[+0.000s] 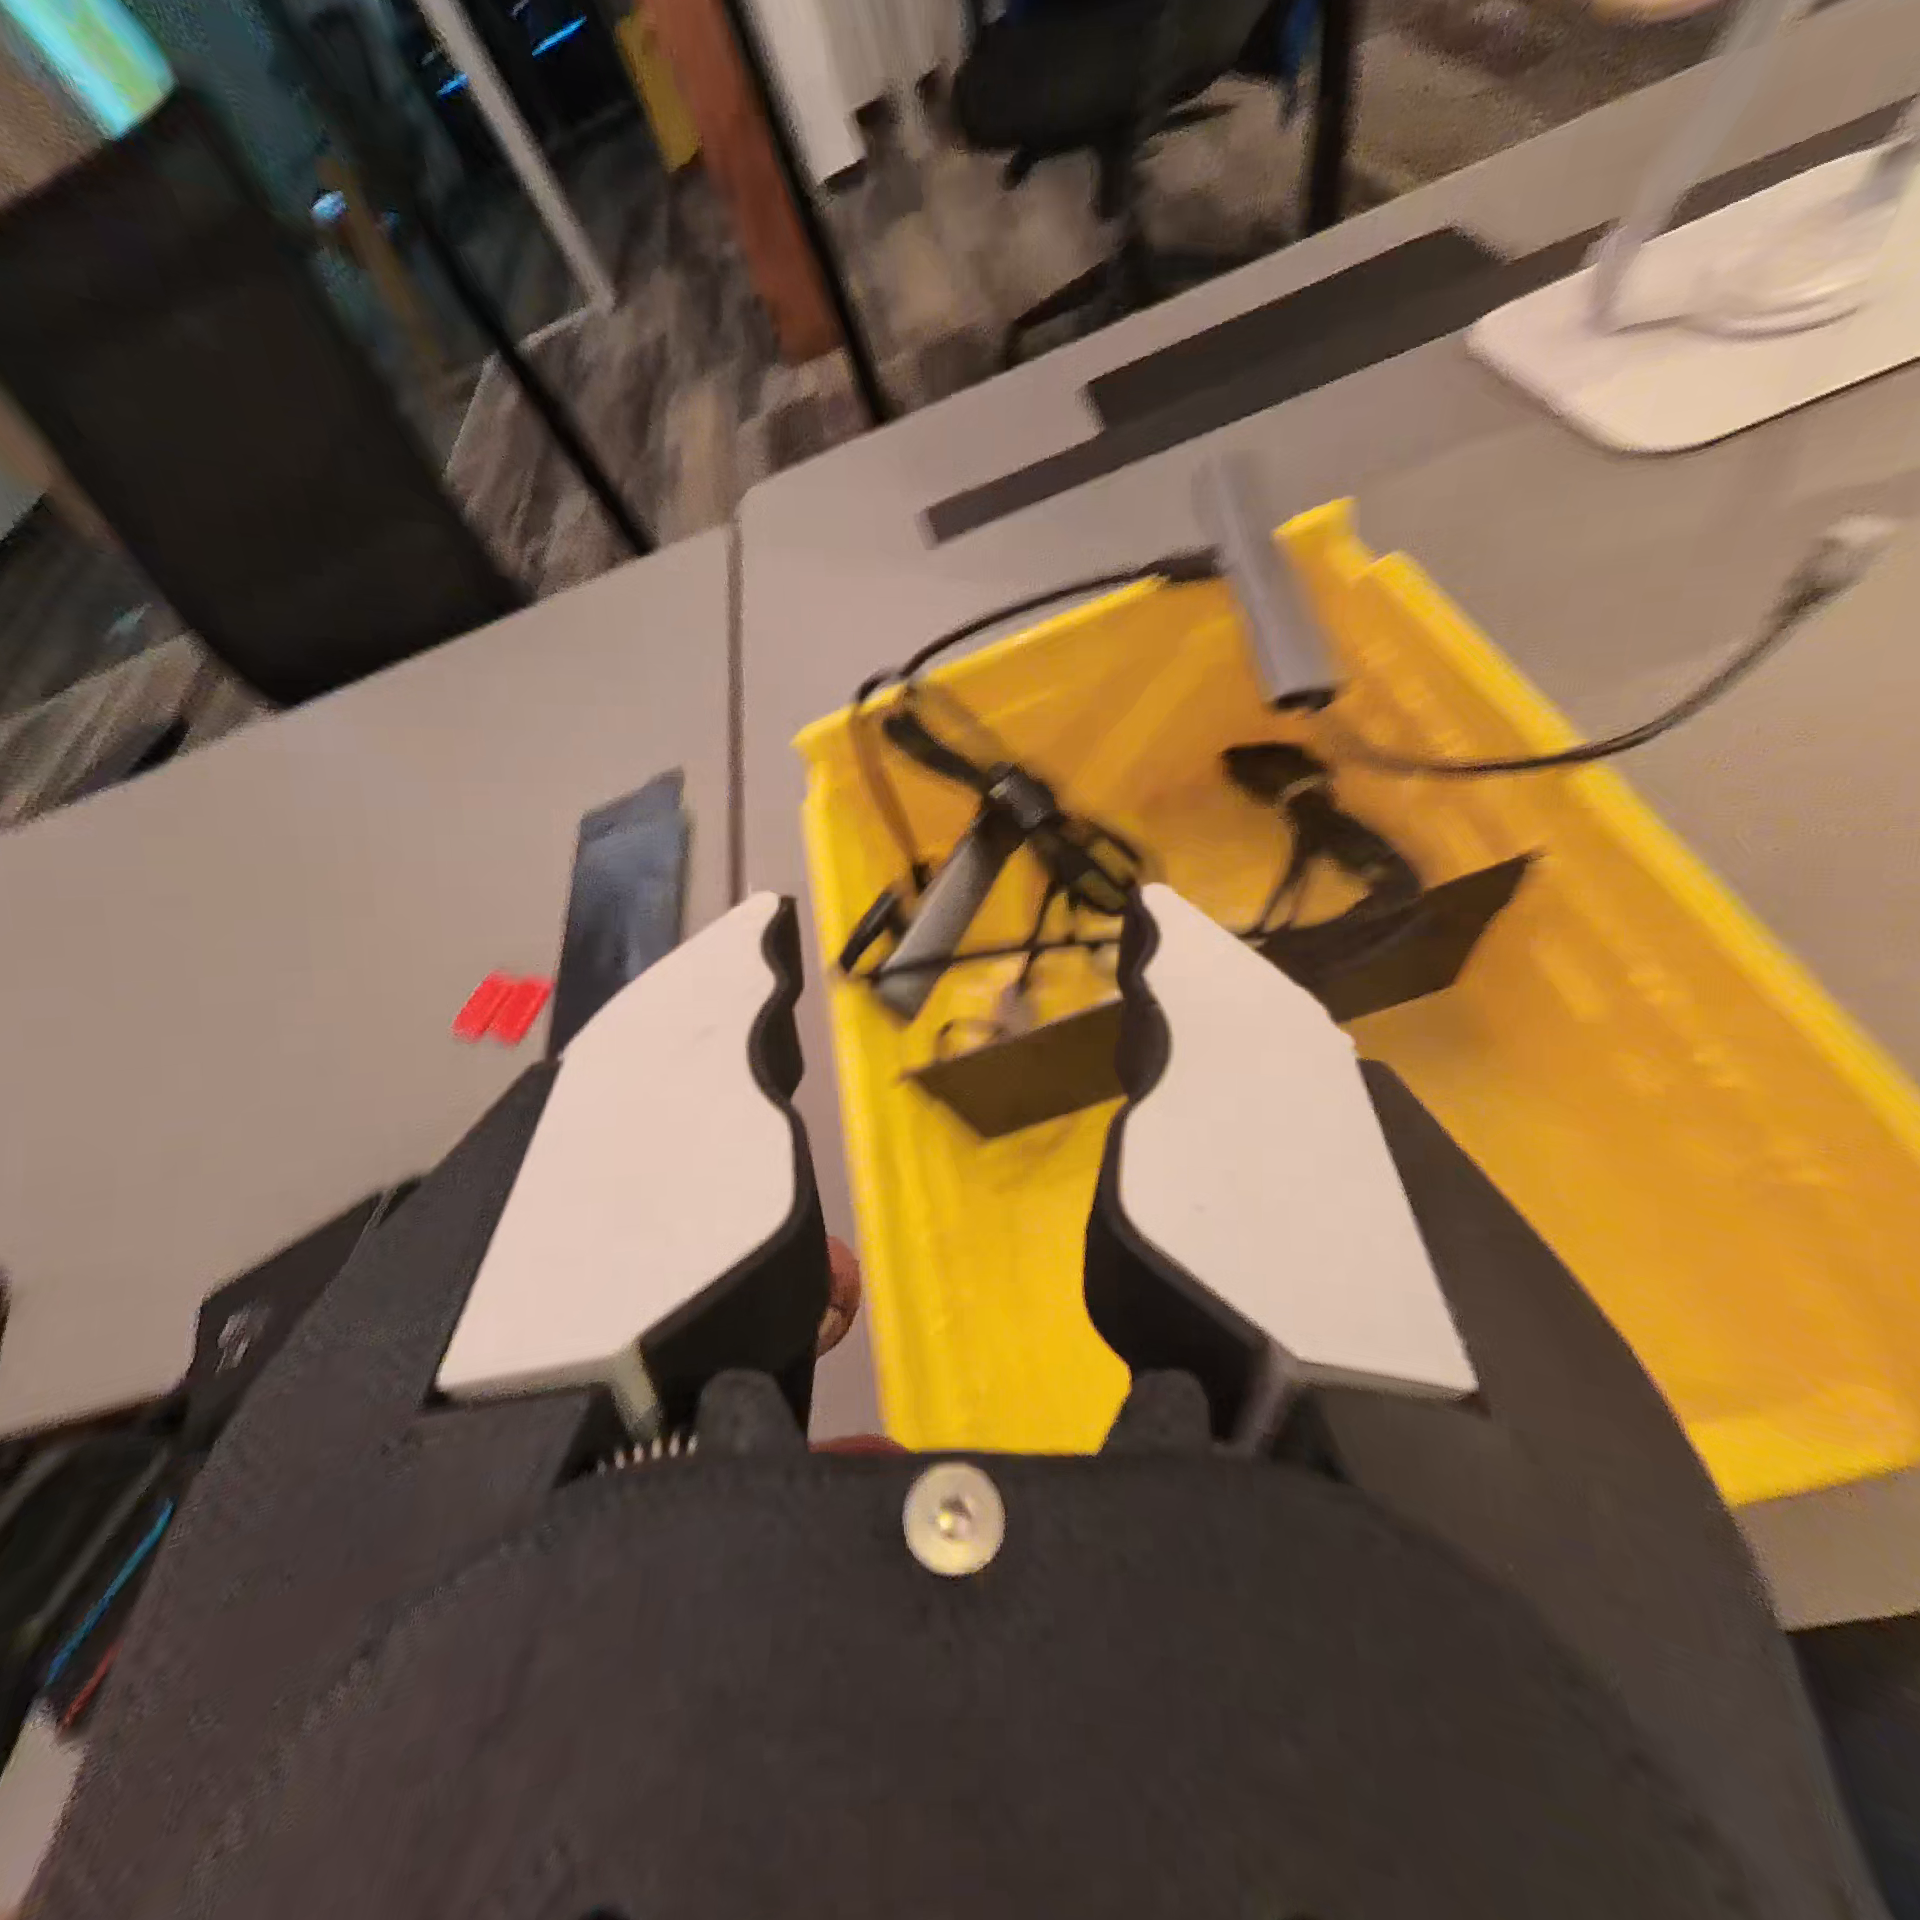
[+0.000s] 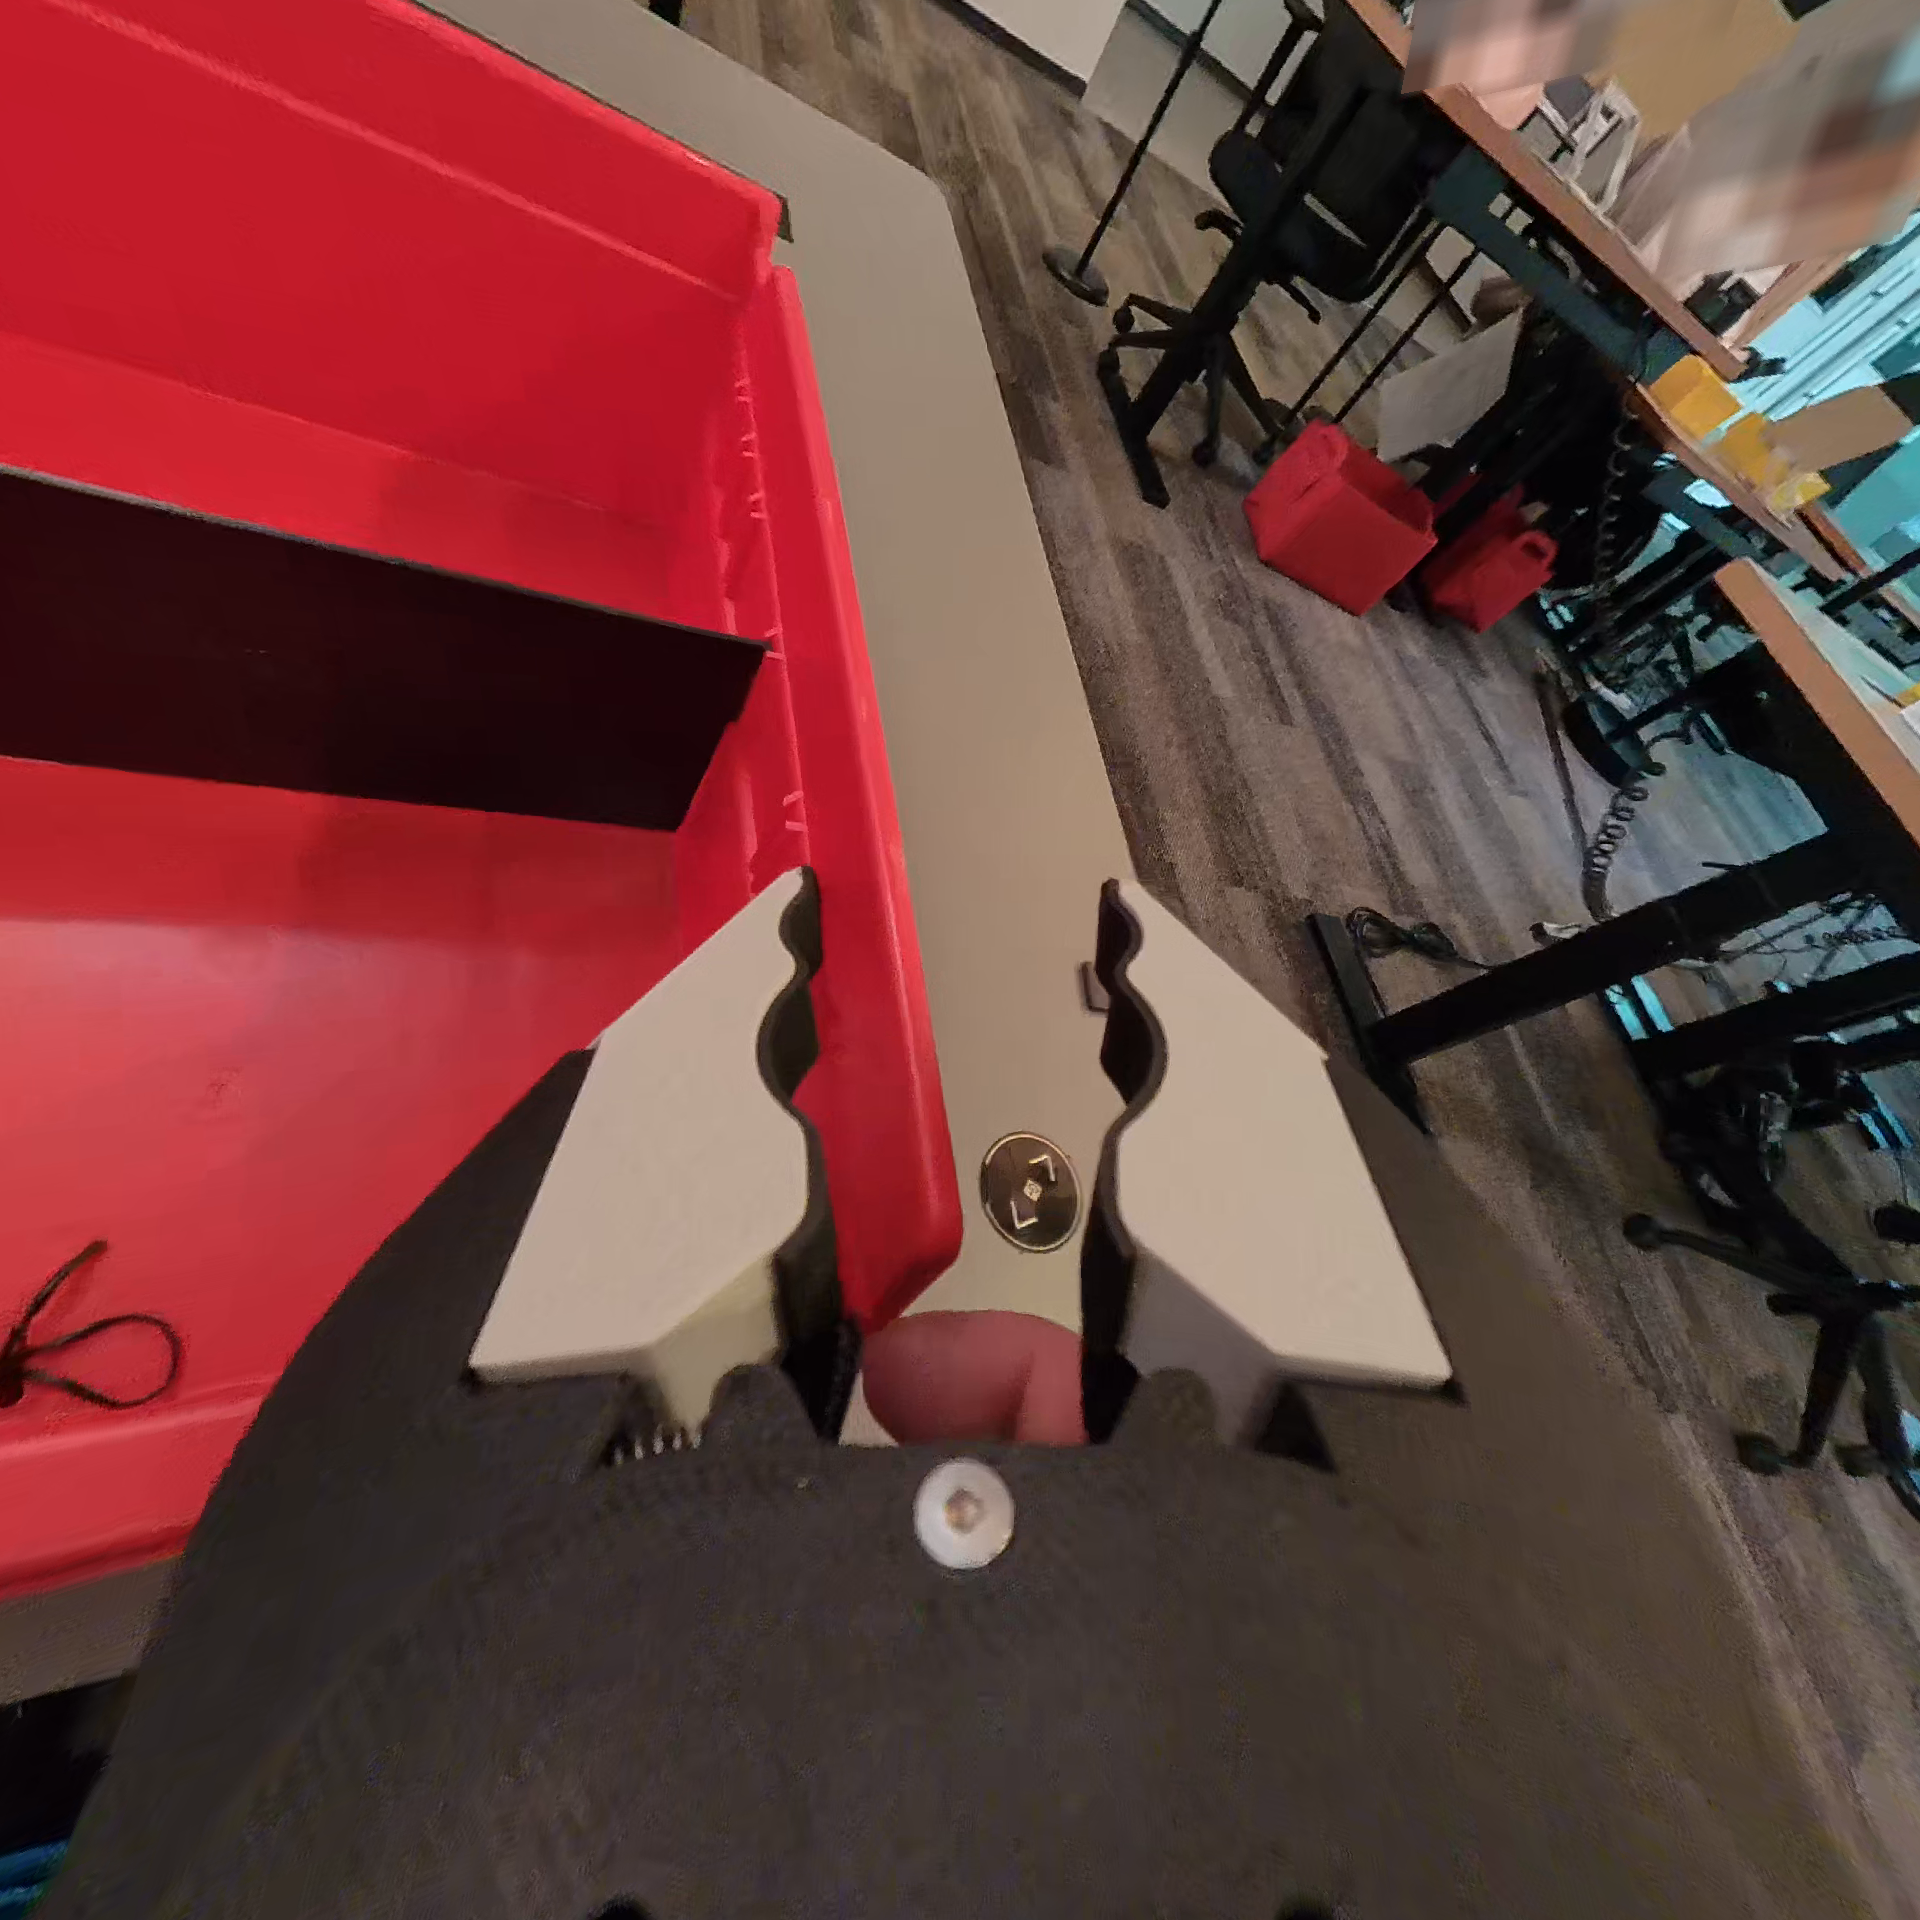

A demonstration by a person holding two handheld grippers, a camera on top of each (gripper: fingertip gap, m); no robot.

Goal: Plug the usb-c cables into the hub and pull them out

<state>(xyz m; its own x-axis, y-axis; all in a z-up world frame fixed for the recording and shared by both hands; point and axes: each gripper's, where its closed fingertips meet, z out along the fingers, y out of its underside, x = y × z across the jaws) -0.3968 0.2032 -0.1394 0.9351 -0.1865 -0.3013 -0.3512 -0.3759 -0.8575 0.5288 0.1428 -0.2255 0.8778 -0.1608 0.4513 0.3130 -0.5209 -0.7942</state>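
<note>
A: Fingers on the left gripper (image 1: 961,940) — condition?
B: Spread apart, gripping nothing. Each finger (image 1: 665,1132) is a flat pale plate backed by a wavy black rubber pad on a matte black body.

A: Location of the task items?
B: Inside the yellow bin (image 1: 1621,1195), a long moulded plastic tray on the grey counter (image 1: 312,956). One grey bar-shaped hub (image 1: 1273,592) leans on the bin's far wall; a second grey hub (image 1: 940,909) lies nearer, tangled in black usb-c cables (image 1: 1081,873). Black divider plates (image 1: 1023,1070) stand across the bin. This view is motion-blurred; plug seating cannot be determined.

A: Right gripper (image 2: 961,914)?
B: Also spread apart and empty, of identical construction. It hangs over the right rim of a glossy red bin (image 2: 312,312) holding a black divider (image 2: 343,665) and a thin black cord loop (image 2: 104,1351). A round brass-coloured disc (image 2: 1031,1192) sits flush in the counter between the fingers.
</note>
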